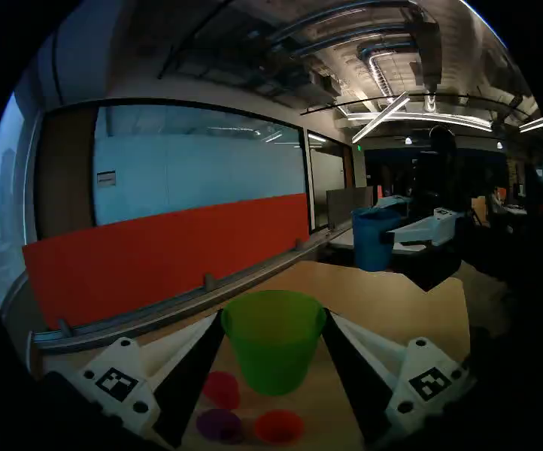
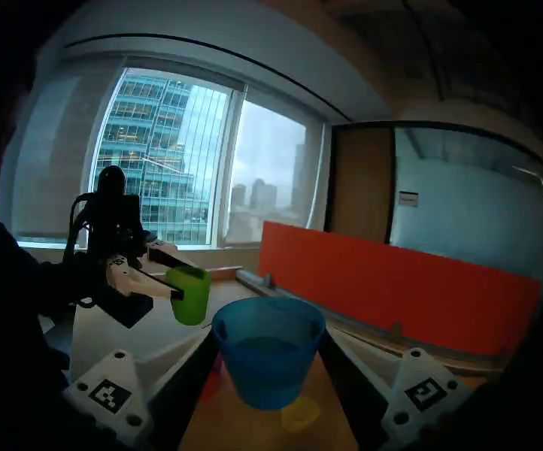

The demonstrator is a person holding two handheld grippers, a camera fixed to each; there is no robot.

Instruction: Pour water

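The left gripper (image 1: 272,316) clamps an upright green cup (image 1: 274,353). Far right, the right gripper (image 2: 268,332) grips a blue cup (image 2: 269,376) with water inside, above the wooden table (image 1: 392,301).

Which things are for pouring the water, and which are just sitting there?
For the job: blue cup with water, green cup, left gripper, right gripper.
Just lying about on the table: pink cup, purple cup, red cup, yellow cup.

Below the left fingers (image 1: 189,368) three small coloured cups (image 1: 221,388) crowd the desk (image 1: 392,301); ahead of them open desk runs on. An orange partition (image 1: 166,255) walls off the side left of those fingers.
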